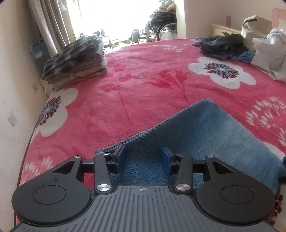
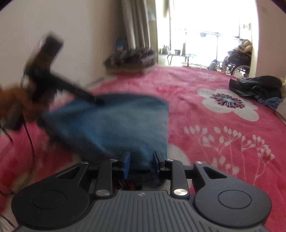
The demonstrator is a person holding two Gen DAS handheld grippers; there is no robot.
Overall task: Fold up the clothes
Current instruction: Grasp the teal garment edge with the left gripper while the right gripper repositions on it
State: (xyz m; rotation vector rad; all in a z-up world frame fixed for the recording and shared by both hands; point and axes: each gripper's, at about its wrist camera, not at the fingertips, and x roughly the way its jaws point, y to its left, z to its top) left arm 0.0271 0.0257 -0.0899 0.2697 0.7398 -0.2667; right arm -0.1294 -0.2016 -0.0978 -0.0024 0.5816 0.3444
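Fuzzy pink fleece blanket [image 1: 143,85] on the bed, soft matt blue knit garment [image 1: 205,135], matt black plastic left hand-held gripper [image 1: 143,158] with blue pads [image 1: 165,157], shiny metal rivets [image 1: 103,187], woven plaid folded stack [image 1: 76,57] far left.

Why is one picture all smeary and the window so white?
Right wrist view: the left gripper and blue cloth are smeared by motion blur. Both views: daylight washes out the window; the fisheye lens bends the edges.
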